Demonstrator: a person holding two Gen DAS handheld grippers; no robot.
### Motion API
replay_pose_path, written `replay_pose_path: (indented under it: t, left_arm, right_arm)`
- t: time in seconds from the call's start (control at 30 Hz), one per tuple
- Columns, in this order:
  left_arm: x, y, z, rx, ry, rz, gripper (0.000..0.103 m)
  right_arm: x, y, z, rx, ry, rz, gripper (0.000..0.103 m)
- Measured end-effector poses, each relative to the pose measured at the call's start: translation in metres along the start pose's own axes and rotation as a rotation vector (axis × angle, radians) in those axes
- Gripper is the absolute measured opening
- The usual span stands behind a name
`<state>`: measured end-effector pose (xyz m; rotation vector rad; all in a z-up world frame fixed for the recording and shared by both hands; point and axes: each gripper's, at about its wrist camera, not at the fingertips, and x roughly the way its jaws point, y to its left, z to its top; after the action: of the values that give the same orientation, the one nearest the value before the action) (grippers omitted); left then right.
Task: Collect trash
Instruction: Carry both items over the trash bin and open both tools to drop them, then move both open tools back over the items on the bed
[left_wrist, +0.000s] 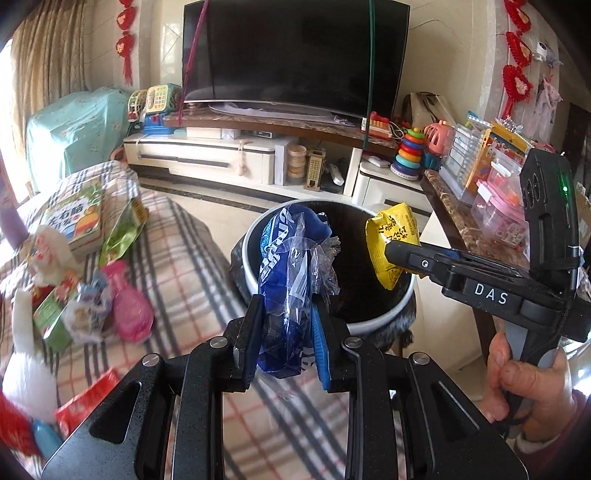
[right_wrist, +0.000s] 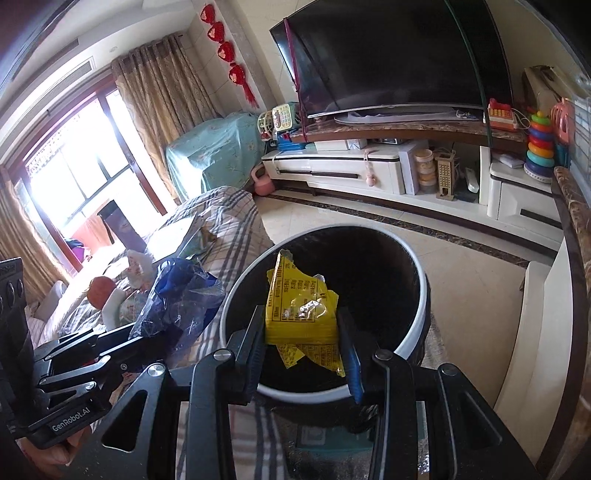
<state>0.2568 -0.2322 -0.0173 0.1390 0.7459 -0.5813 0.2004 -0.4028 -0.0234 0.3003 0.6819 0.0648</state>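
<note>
My left gripper is shut on a crumpled blue and clear plastic wrapper, held over the near rim of the round white-rimmed trash bin. Its inside is black. My right gripper is shut on a yellow snack packet, hanging over the bin's dark opening. In the left wrist view the right gripper comes in from the right with the yellow packet above the bin's far side. In the right wrist view the left gripper sits at the left with the blue wrapper.
A checked cloth surface to the left carries more wrappers, a pink packet, a green packet, a book and soft toys. A marble-topped shelf with toys stands to the right. The TV stand is beyond.
</note>
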Motion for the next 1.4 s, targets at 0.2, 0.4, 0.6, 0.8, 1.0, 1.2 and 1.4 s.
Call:
replay_pose_path:
  t: [0.2, 0.4, 0.6, 0.8, 1.0, 1.2, 1.4]
  left_arm:
    - [0.020, -0.002, 0.016, -0.012, 0.024, -0.019, 0.023]
    - [0.042, -0.003, 0.026, -0.025, 0.058, -0.037, 0.023]
    - [0.057, -0.005, 0.031, -0.021, 0.077, -0.038, 0.024]
    - [0.066, -0.004, 0.032, -0.022, 0.086, -0.028, 0.030]
    - [0.060, 0.001, 0.028, -0.050, 0.072, -0.006, 0.069]
    - [0.042, 0.014, 0.012, -0.084, 0.058, 0.014, 0.072]
    - [0.009, 0.031, -0.013, -0.154, 0.030, 0.015, 0.074]
  right_arm:
    - [0.012, -0.011, 0.011, -0.008, 0.019, -0.010, 0.037]
    - [0.027, -0.023, 0.018, 0.008, 0.048, -0.009, 0.038]
    - [0.033, -0.028, 0.023, 0.016, 0.049, -0.024, 0.038]
    - [0.040, -0.032, 0.024, 0.016, 0.062, -0.038, 0.042]
    - [0.037, -0.037, 0.026, 0.043, 0.054, -0.037, 0.065]
    - [0.026, -0.036, 0.023, 0.066, 0.034, -0.030, 0.073]
    - [0.012, -0.017, 0.010, 0.070, 0.010, 0.010, 0.089]
